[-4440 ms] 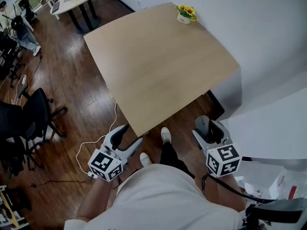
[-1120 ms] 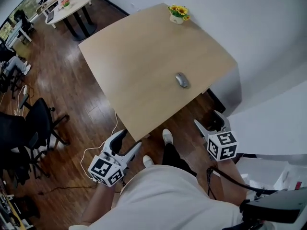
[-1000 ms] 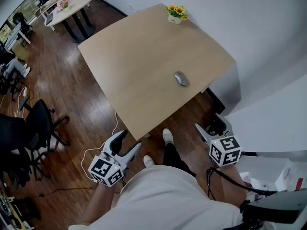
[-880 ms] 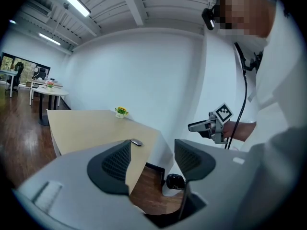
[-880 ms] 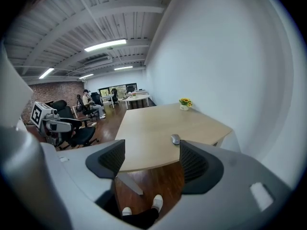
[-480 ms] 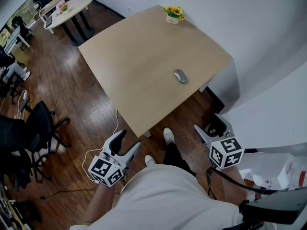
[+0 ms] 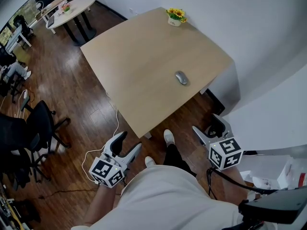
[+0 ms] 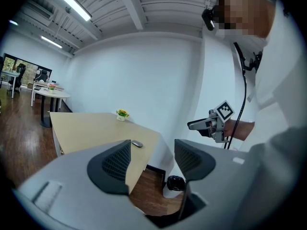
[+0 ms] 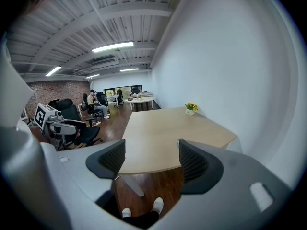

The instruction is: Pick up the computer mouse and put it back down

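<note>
A grey computer mouse [image 7: 181, 77] lies on the light wooden table [image 7: 144, 66], near its right edge. In the left gripper view the mouse [image 8: 137, 144] shows small, just past the left jaw. Both grippers hang in front of the table's near edge, well apart from the mouse. My left gripper [image 7: 128, 143] is open with nothing between its jaws, and so is my right gripper [image 7: 209, 129]. The right gripper view shows the tabletop [image 9: 163, 128], but no mouse that I can make out.
A small pot of yellow flowers [image 7: 175, 17] stands at the table's far corner. A white wall runs along the right. Black office chairs [image 7: 33, 128] and a cable lie on the wooden floor at left. The person's feet [image 7: 167, 137] are below the table edge.
The mouse, absent from the table 4.4 s ago, now lies on it. Over the last second both grippers have stayed low and open; the view has only shifted slightly.
</note>
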